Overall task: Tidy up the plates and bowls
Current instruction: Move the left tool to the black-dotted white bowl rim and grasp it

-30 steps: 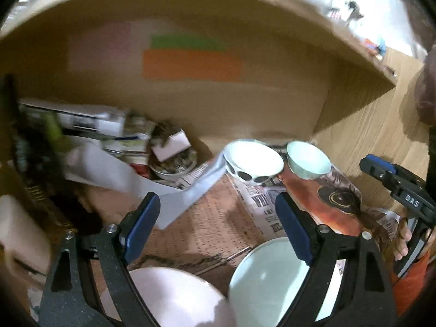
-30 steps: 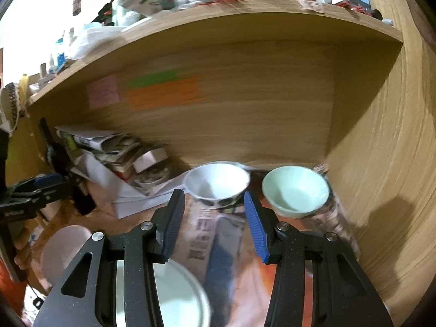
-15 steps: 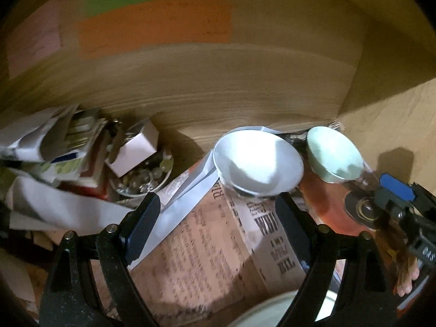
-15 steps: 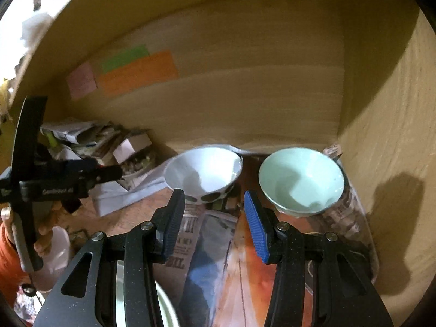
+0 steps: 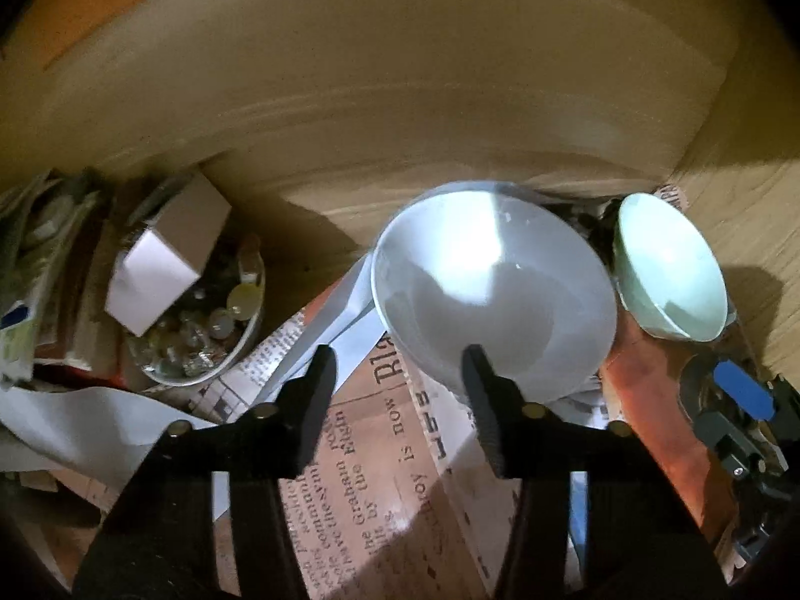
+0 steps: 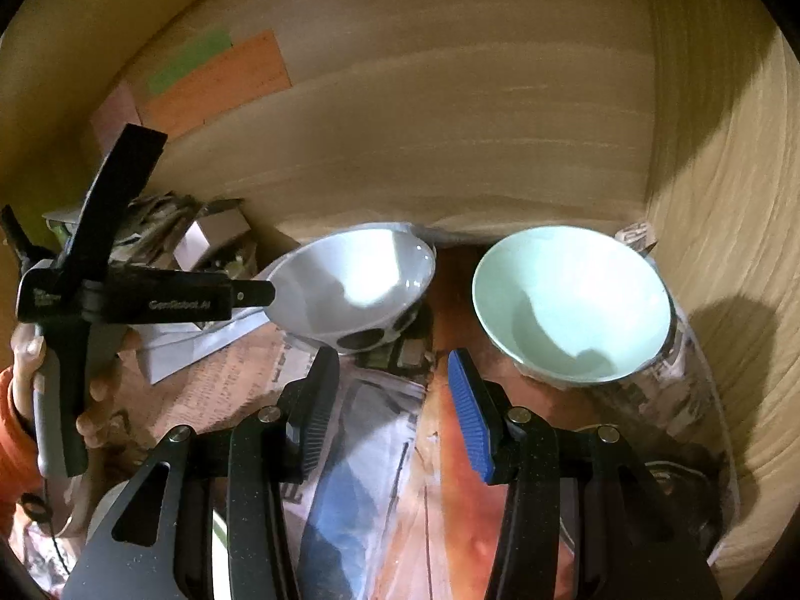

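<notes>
Left tongs [image 5: 397, 367] have swung in from the plates to the white bowl [image 5: 492, 282], their jaws just narrowing over its near rim.

One finger sits inside the tilted bowl, the other outside; whether they pinch it yet I cannot tell. The right tongs [image 6: 392, 390] hover partly spread and empty, short of the green bowl [image 6: 570, 302] on the newspaper-covered desk [image 6: 380, 450]. A bowl pickup looks imminent.
</notes>
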The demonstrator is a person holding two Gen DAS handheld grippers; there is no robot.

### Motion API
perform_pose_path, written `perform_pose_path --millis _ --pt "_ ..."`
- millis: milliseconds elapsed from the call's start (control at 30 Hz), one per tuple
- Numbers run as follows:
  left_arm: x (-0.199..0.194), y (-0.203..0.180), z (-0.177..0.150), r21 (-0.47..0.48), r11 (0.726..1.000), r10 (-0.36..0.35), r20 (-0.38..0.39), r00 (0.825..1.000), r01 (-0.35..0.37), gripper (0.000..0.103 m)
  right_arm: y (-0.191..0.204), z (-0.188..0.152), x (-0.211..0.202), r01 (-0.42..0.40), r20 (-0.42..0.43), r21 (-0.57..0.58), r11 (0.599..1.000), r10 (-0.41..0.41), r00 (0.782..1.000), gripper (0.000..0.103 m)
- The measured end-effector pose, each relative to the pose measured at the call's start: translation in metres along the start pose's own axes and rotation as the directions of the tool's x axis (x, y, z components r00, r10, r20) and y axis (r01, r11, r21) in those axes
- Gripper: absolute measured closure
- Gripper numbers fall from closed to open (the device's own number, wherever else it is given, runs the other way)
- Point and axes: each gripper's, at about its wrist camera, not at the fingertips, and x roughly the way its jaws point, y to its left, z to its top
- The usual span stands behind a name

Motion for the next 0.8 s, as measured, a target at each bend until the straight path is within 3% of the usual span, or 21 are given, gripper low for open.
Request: perform_pose_path --millis 167,300,800 --pt "0.015 -0.002 0.002 -0.002 1.000 -0.013 -0.034 0.999 0.013 0.062 -0.005 -0.001 0.009 0.004 -0.015 0.008 1.000 -0.003 1.000 0.061" --pt "0.028 -0.004 0.005 0.001 0.999 -0.046 -0.063 0.997 0.046 0.078 -0.009 -0.002 0.015 0.015 -0.024 0.014 1.000 -0.014 1.000 0.061" --pt "0.023 -0.026 -0.024 0.213 0.976 -0.024 -0.073 0.997 0.039 0.079 -0.012 -0.005 0.034 0.027 -0.076 0.008 1.000 -0.026 0.997 0.061"
